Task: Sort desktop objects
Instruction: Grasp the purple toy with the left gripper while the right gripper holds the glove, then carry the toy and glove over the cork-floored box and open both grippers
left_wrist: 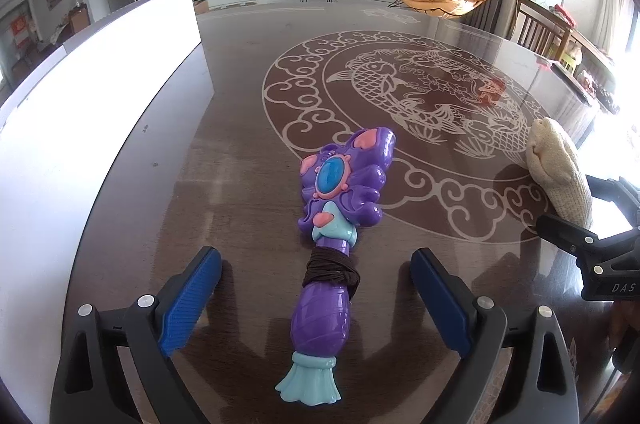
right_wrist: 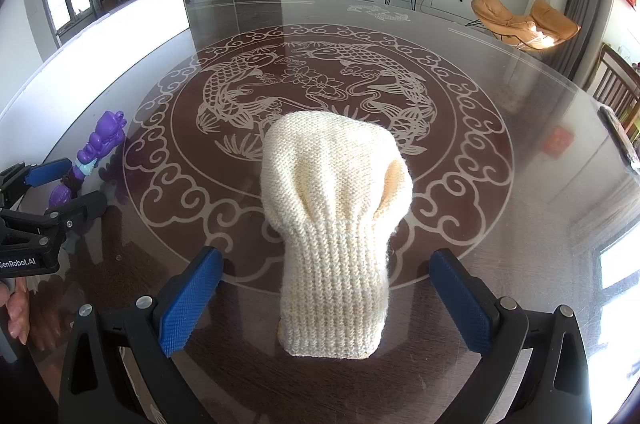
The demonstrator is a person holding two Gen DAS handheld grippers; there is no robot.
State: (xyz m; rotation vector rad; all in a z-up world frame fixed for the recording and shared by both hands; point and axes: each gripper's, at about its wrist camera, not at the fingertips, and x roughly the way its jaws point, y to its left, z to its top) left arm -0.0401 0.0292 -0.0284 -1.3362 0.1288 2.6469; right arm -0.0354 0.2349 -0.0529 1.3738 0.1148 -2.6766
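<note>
Left wrist view. My left gripper (left_wrist: 316, 298) stands wide, blue pads on either side of the purple toy wand (left_wrist: 336, 224) and clear of it. The wand lies flat on the dark glass-topped table (left_wrist: 240, 128), teal tail end toward me, head with the blue gem pointing away; a brown hair tie (left_wrist: 330, 270) is wound round its neck. A white board (left_wrist: 100, 72) runs along the table's left edge. At far right I see the cream knitted mitten (left_wrist: 558, 164) with part of my right gripper (left_wrist: 588, 244) beside it.

Right wrist view. My right gripper (right_wrist: 326, 298) is also wide, its pads flanking the ribbed cuff of the knitted mitten (right_wrist: 334, 216) without touching. The mitten lies on the fish-and-cloud pattern (right_wrist: 316, 76) of the table (right_wrist: 520, 224), cuff nearest me. At far left, my left gripper (right_wrist: 66, 184) brackets the wand (right_wrist: 96, 148), near the white board (right_wrist: 104, 36)
</note>
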